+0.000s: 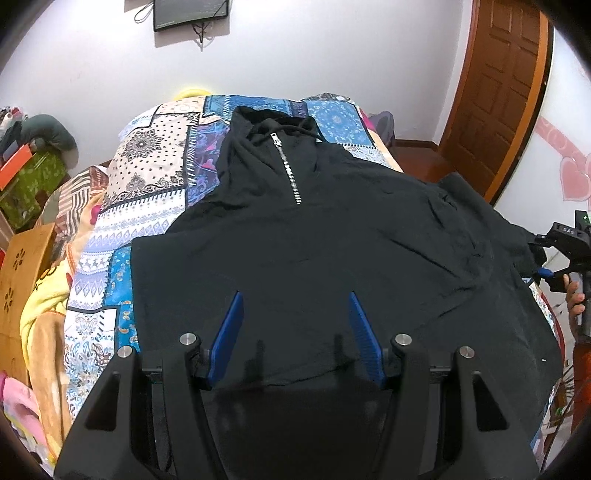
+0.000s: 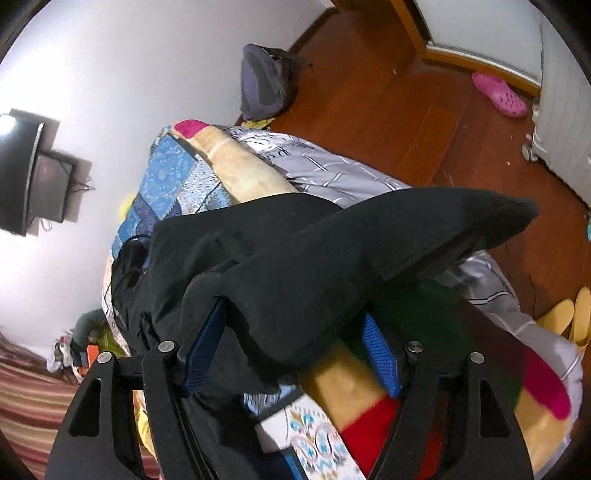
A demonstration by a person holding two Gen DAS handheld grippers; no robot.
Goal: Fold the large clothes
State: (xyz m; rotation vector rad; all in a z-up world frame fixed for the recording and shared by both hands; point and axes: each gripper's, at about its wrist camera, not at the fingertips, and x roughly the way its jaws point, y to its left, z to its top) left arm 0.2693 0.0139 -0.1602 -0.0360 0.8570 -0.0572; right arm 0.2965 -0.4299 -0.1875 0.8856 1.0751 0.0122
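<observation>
A large black hoodie (image 1: pixel 314 240) with a silver half zip (image 1: pixel 289 168) lies face up on the patterned bedspread (image 1: pixel 147 192). My left gripper (image 1: pixel 295 299) hovers open and empty over its lower hem. My right gripper (image 1: pixel 543 271) is at the bed's right edge, at the hoodie's right sleeve. In the right wrist view the black sleeve (image 2: pixel 351 251) drapes between and over the wide-apart blue fingers (image 2: pixel 207 343) of my right gripper (image 2: pixel 293 314); whether they pinch it I cannot tell.
The bed stands against a white wall with a mounted screen (image 1: pixel 190 13). A wooden door (image 1: pixel 495 92) is at the right. A backpack (image 2: pixel 266 83) and a pink shoe (image 2: pixel 498 94) lie on the wood floor. Boxes (image 1: pixel 26 177) and clutter stand left of the bed.
</observation>
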